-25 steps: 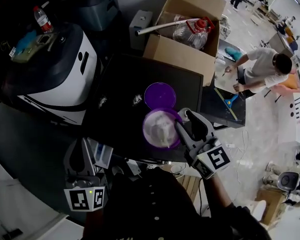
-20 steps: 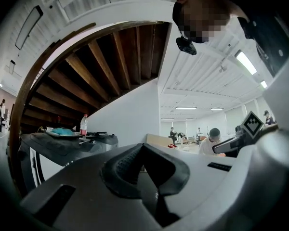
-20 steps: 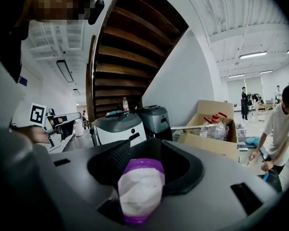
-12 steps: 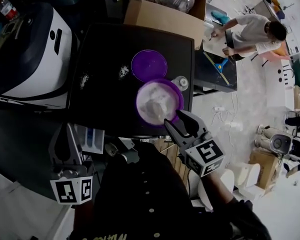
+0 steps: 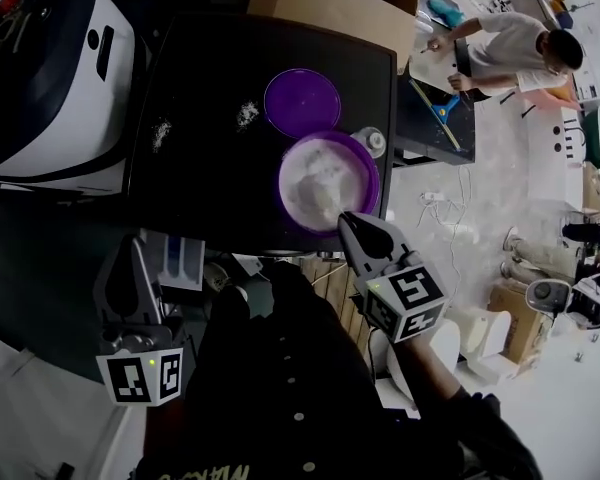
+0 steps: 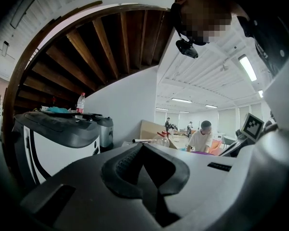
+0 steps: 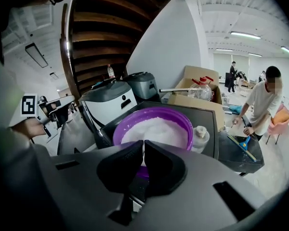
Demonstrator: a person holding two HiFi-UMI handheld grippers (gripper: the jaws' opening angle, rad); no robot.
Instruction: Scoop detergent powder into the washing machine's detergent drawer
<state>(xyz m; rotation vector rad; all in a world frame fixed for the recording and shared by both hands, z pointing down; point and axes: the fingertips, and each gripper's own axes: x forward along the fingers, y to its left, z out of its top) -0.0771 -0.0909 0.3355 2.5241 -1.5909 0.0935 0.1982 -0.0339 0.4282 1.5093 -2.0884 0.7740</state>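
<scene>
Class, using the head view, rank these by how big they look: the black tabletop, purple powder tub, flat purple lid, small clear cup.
1. black tabletop, by far.
2. purple powder tub.
3. flat purple lid, only a little smaller; the tub's rim stands nearer the camera, so this pair is close.
4. small clear cup.

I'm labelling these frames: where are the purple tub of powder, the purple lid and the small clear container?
purple tub (image 5: 373, 176): head view, right rim.
purple lid (image 5: 302, 101): head view, centre of its top.
small clear container (image 7: 200, 134): right gripper view, its side wall.
</scene>
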